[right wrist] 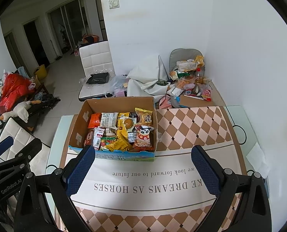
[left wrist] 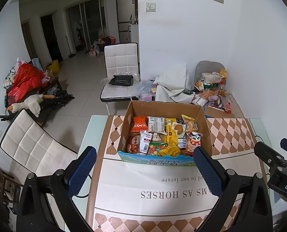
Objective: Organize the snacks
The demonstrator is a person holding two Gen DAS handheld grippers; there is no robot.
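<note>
Since both the left gripper and the right gripper are held spread wide and empty before the brown cardboard box of mixed snack packets, loose neighbouring packets could be snagged and spilled if one is pinched carelessly

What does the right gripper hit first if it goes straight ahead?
Probably the box, at its near blue wall. The right gripper is open and empty over the mat, with nothing between them, though depth is hard to judge.

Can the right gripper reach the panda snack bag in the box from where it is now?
Probably yes. The right gripper is open and empty, the cardboard box is open on top, and the panda snack bag lies uncovered at the near right side.
</note>
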